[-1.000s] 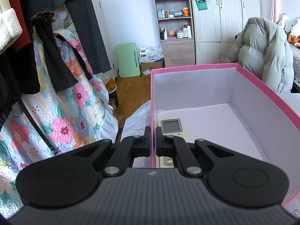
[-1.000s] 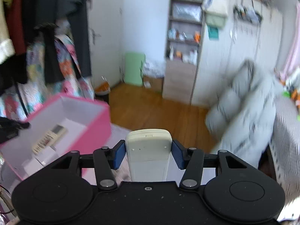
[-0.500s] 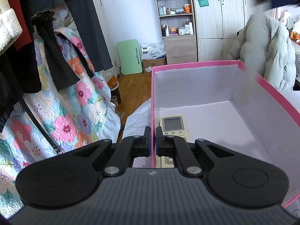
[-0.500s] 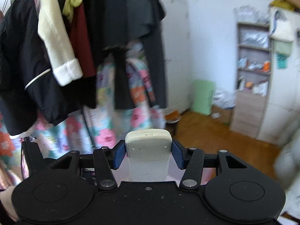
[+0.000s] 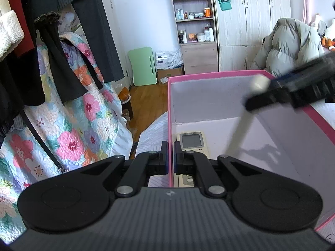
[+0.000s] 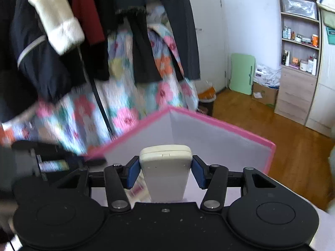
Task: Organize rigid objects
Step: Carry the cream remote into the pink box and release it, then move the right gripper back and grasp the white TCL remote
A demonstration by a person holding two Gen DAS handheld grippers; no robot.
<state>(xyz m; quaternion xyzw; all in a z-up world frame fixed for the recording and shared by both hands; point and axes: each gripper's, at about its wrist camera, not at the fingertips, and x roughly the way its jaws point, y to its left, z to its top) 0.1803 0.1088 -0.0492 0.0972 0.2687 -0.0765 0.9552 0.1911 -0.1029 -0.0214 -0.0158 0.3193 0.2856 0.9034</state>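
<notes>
My left gripper (image 5: pixel 170 154) is shut on the left wall of the pink box (image 5: pixel 219 75), one finger inside and one outside. A cream remote with a screen (image 5: pixel 191 141) lies flat on the box floor just past that finger. My right gripper (image 6: pixel 165 171) is shut on a second white remote (image 6: pixel 166 167), held by its sides between the blue pads. In the left wrist view this white remote (image 5: pixel 244 123) hangs tilted above the box interior, under the blurred right gripper (image 5: pixel 270 90). In the right wrist view the pink box (image 6: pixel 219 125) lies right ahead.
Hanging dark clothes (image 5: pixel 52 48) and a flowered quilt (image 5: pixel 69 125) stand close on the left. Wooden floor (image 5: pixel 146 102), a green folding table (image 5: pixel 143 67), a shelf unit (image 5: pixel 194 27) and wardrobe lie beyond. A grey puffer jacket (image 5: pixel 291 46) sits at the right.
My right gripper has swung left and down with the white remote, from facing the room to hanging over the pink box. The left gripper has kept its hold on the box wall.
</notes>
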